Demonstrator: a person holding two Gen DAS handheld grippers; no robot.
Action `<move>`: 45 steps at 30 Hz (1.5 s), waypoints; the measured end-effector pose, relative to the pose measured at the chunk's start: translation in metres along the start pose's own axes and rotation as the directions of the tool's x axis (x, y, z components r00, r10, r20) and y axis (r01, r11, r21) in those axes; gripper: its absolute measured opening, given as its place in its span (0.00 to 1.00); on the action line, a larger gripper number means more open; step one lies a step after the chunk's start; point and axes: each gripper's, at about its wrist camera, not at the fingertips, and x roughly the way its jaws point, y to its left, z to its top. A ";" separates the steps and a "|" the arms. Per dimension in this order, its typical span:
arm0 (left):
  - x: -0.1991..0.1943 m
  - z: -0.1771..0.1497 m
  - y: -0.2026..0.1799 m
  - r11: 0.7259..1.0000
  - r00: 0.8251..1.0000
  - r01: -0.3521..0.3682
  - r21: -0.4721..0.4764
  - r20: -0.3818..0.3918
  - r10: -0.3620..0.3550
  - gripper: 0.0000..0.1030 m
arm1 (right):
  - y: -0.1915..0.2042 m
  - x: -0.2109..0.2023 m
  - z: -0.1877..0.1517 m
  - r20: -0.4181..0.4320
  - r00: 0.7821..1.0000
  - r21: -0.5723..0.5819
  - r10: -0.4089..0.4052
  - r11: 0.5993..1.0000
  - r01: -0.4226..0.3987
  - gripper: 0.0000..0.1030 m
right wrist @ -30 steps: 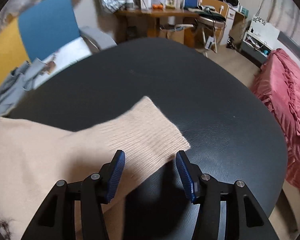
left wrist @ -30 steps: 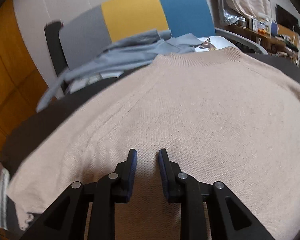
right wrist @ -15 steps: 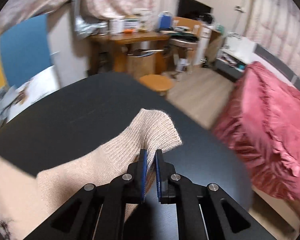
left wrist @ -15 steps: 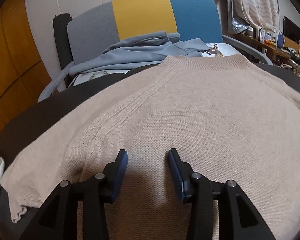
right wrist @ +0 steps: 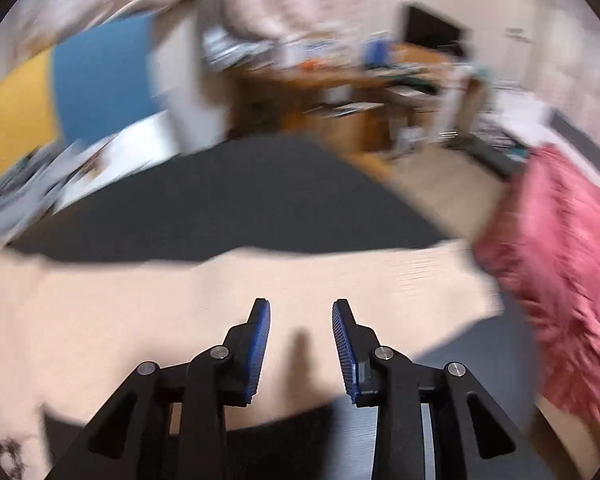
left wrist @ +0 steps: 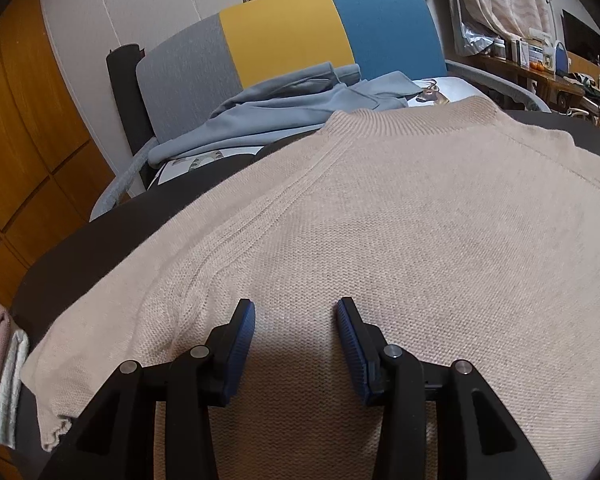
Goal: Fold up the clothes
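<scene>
Ahead, bare dark table stretches past the beige sweater, whose collar points at the far chair, its sleeve lying crosswise. Left hand-held gripper stands apart over the knit; right hand-held gripper is opening, nothing gripped

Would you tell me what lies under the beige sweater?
The sweater lies flat on a dark table, whose bare edge shows at left. Whatever else sits beneath the knit is covered.

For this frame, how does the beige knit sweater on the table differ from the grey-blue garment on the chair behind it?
The beige knit sweater is spread flat on the dark table; the grey-blue garment lies bunched and creased on the striped chair. The sweater has a coarse visible knit with a ribbed collar; the garment looks smooth. The sweater sits under the open left gripper; the garment is far from it. Neither is folded yet.
</scene>
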 end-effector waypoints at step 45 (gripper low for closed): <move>-0.049 -0.082 0.195 0.864 0.995 0.093 -0.496 0.019 -0.097 0.46 | 0.362 -0.094 -0.161 -0.096 0.869 -0.400 0.486 0.780 -0.481 0.28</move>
